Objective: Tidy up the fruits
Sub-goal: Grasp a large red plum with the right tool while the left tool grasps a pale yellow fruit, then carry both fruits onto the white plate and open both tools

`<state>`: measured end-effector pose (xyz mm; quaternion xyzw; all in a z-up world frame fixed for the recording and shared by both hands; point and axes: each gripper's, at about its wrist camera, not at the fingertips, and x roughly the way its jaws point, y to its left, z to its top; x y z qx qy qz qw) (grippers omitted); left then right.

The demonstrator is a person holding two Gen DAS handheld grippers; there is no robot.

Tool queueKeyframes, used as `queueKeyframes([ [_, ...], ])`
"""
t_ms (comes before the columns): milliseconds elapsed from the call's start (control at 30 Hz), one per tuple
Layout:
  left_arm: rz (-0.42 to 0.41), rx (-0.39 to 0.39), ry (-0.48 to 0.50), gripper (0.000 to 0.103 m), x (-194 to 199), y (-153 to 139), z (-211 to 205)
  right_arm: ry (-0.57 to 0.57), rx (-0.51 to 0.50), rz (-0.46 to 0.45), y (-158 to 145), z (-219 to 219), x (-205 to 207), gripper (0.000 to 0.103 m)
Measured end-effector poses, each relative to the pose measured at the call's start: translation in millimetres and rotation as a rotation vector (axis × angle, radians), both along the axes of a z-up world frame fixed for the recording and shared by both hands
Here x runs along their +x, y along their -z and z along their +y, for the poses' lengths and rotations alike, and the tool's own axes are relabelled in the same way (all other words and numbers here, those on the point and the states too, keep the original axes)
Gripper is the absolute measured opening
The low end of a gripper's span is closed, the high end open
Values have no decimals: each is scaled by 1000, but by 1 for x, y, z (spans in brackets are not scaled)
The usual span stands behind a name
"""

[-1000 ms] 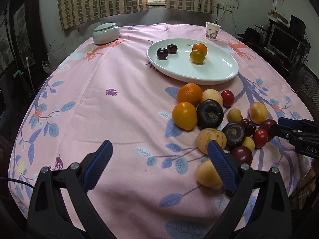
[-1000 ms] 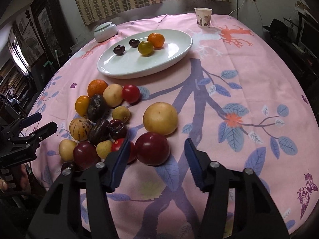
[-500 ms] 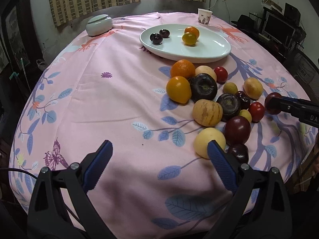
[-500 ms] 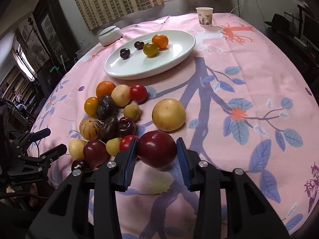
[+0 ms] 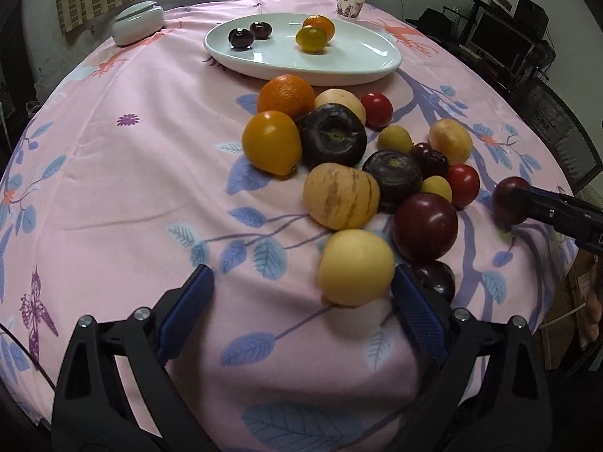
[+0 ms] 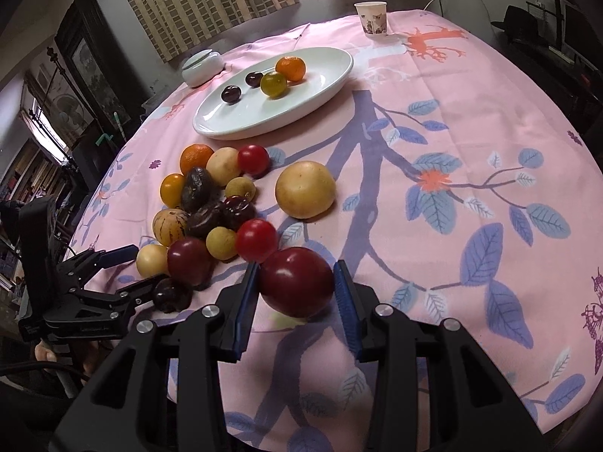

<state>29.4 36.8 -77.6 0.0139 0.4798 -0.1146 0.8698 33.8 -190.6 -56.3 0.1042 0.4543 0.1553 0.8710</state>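
Blue-padded right jaws: the right gripper (image 6: 296,292) is clamped on a dark red plum (image 6: 296,281), both pads against its sides, at the near edge of the fruit pile (image 6: 211,203).
Left jaws: the left gripper (image 5: 301,301) stands wide apart; a pale yellow fruit (image 5: 356,267) sits just inside its right pad, whether touching cannot be told.
Landmark: the fruit pile lies loose on the pink floral cloth (image 6: 452,120) covering the surface.
Beside the pile: a large yellow round fruit (image 6: 305,189) sits apart on its right, in the right wrist view.
Beyond the pile: a white oval plate (image 6: 324,86) carries two dark cherries, a green-yellow fruit and an orange.
Farther beyond: a paper cup (image 6: 372,19) and a white lidded dish (image 6: 202,67) stand near the far edge of the surface.
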Motion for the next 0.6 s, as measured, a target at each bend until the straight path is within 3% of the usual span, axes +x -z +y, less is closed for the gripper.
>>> queueKeyframes([
  [133,-30,-7,7,94,7,1,-9,2,0,-1,-2,1,-2,40],
  [200,-44,28,11,65,4,-2,-15,-2,-4,-2,-3,3,-3,40],
  [233,-53,50,25,60,0,-2,-19,-6,-8,-2,-3,4,-3,40],
  [300,-60,50,53,40,-7,-3,-23,-13,-16,-1,-2,8,-3,40],
  [600,-93,12,25,39,-21,-24,-5,-37,-49,-16,-5,22,-3,40],
])
